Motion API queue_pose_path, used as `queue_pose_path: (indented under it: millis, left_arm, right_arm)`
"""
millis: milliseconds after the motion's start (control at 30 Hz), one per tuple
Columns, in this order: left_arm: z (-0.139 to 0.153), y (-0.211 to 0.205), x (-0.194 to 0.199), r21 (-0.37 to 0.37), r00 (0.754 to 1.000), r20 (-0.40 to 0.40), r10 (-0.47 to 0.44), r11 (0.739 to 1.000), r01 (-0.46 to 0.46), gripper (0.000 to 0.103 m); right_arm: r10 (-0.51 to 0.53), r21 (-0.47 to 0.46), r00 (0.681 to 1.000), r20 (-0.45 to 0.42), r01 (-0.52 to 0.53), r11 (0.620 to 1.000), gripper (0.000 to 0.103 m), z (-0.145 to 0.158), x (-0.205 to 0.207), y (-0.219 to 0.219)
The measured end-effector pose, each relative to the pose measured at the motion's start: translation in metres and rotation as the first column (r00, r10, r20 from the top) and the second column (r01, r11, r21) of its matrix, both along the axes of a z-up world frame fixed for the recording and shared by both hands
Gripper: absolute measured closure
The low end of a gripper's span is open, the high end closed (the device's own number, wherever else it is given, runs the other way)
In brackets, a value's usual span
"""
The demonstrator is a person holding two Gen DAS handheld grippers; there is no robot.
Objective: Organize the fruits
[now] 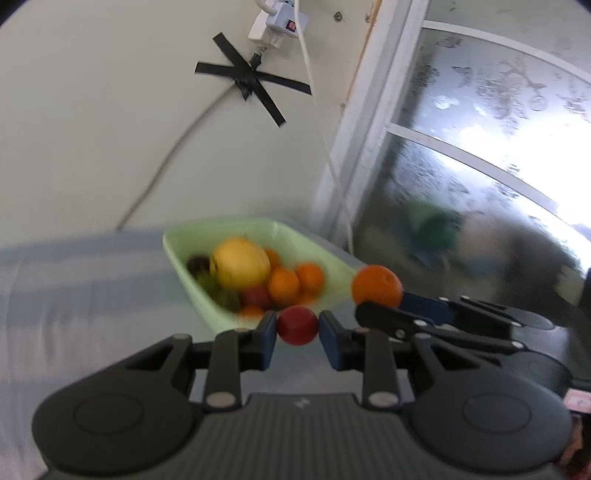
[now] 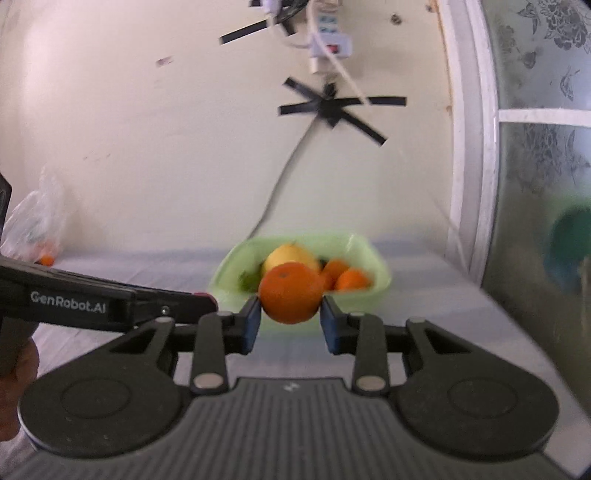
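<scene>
Pale plaster wall, crossed with black tape and hung with a white power strip, backs a table under a striped light cloth. Near the wall sits a smooth mint-green tub, rounded at the corners, already holding a big yellow fruit, several oranges and some darker fruit. Just in front of the tub, the left gripper has its jaws clenched on a small glossy red fruit, and to the right of it the right gripper grasps a dimpled orange. Both fruits hang in the air short of the tub. Far to the left of the tub lies a crinkled clear bag with at least one orange fruit beside it, so sorting looks well underway, with these two and the bag's fruit likely left
</scene>
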State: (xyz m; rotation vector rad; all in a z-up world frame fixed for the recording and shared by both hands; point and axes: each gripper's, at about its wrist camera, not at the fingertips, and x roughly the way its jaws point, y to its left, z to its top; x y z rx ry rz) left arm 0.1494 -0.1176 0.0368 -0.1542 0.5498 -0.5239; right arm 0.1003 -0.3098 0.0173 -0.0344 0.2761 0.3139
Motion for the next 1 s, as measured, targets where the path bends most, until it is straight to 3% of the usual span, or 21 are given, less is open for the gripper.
queue_pose_path:
  millis: [167,300,333,367,433,533,633,767,1000]
  left_arm:
    - [-0.007,-0.012,0.049,0.025,0.998,-0.04,0.056,0.998,-0.055,0.076]
    - [-0.02,-0.021,0.067,0.046,0.992,-0.089,0.093,0.995,-0.089,0.074]
    - [-0.021,-0.023,0.067,0.053,0.991,-0.086,0.102,0.994,-0.098,0.072]
    - [-0.021,-0.025,0.065,0.064,0.99,-0.076,0.115,0.992,-0.11,0.064]
    - [-0.018,-0.026,0.059,0.085,0.987,-0.059,0.153,0.985,-0.148,0.059]
    - [-0.01,-0.021,0.037,0.069,0.98,-0.037,0.194,0.979,-0.191,0.057]
    - [-0.007,-0.011,-0.001,0.058,0.959,-0.018,0.282,0.958,-0.281,0.046]
    - [-0.018,0.003,-0.057,0.014,0.933,-0.052,0.356,0.934,-0.356,0.039]
    - [-0.045,0.007,-0.123,-0.009,0.901,-0.094,0.424,0.904,-0.427,0.03]
  right_arm:
    - [-0.025,-0.03,0.999,-0.021,0.025,0.999,0.065,0.0,0.053,-0.01]
    - [-0.004,-0.031,0.998,-0.06,0.002,1.0,0.064,-0.006,0.076,-0.016]
    - [0.005,-0.031,0.998,-0.059,-0.006,1.0,0.064,-0.008,0.078,-0.017]
    - [0.01,-0.028,0.998,-0.054,-0.011,1.0,0.063,-0.01,0.077,-0.017]
    - [0.029,-0.009,0.999,-0.042,-0.029,1.0,0.057,-0.013,0.077,-0.017]
    - [0.024,0.029,1.0,-0.017,-0.024,0.999,0.056,-0.015,0.07,-0.02]
    - [0.041,0.085,0.999,0.004,-0.042,0.996,0.056,-0.007,0.059,-0.024]
    - [0.066,0.136,0.998,0.018,-0.067,0.988,0.056,-0.002,0.03,-0.024]
    - [0.104,0.191,0.992,-0.072,-0.089,0.978,0.056,-0.03,-0.025,-0.017]
